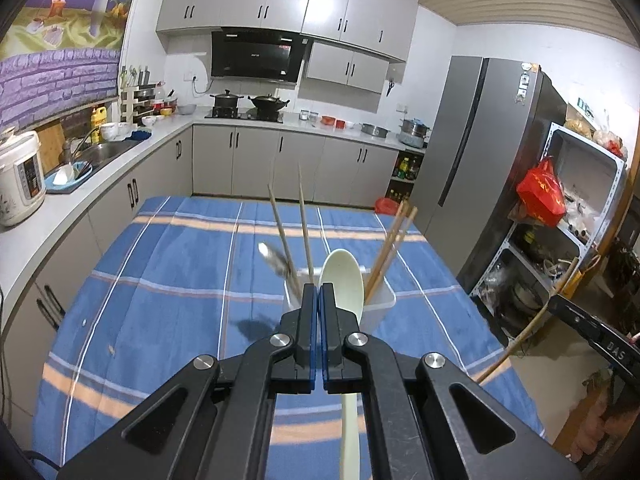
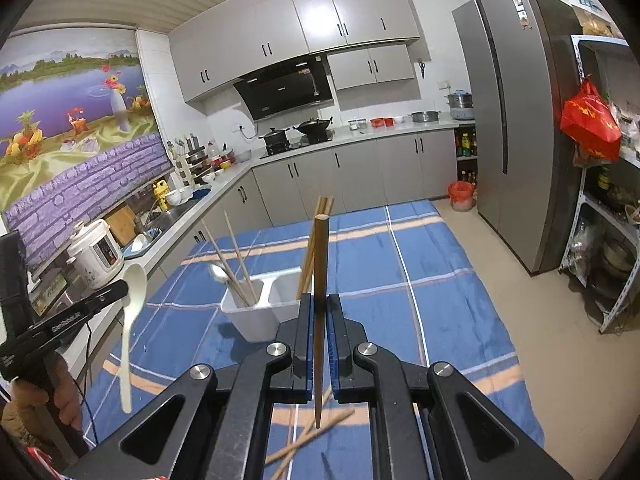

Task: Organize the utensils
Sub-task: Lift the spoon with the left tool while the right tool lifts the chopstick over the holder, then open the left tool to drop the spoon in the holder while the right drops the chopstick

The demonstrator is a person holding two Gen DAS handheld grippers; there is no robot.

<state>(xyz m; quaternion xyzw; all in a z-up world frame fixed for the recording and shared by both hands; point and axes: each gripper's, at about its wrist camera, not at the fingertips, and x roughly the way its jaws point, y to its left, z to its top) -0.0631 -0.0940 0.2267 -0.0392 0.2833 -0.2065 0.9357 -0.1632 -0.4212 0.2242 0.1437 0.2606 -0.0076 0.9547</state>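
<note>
My left gripper (image 1: 319,294) is shut on a pale plastic spoon (image 1: 342,280), its bowl pointing up; the spoon also shows in the right wrist view (image 2: 134,292). My right gripper (image 2: 319,304) is shut on a wooden chopstick (image 2: 320,280), held upright. A white two-compartment holder (image 2: 256,320) stands on the blue striped tablecloth (image 2: 400,300), just beyond both grippers. Its left compartment holds two chopsticks (image 2: 234,260) and a metal spoon (image 2: 218,272). Its right compartment holds more chopsticks (image 1: 390,248). Loose chopsticks (image 2: 308,440) lie on the cloth under my right gripper.
The table sits in a kitchen. A counter with a rice cooker (image 1: 20,180) and a sink (image 1: 100,152) runs along the left. A grey fridge (image 2: 516,120) and a metal shelf (image 2: 604,184) stand at the right.
</note>
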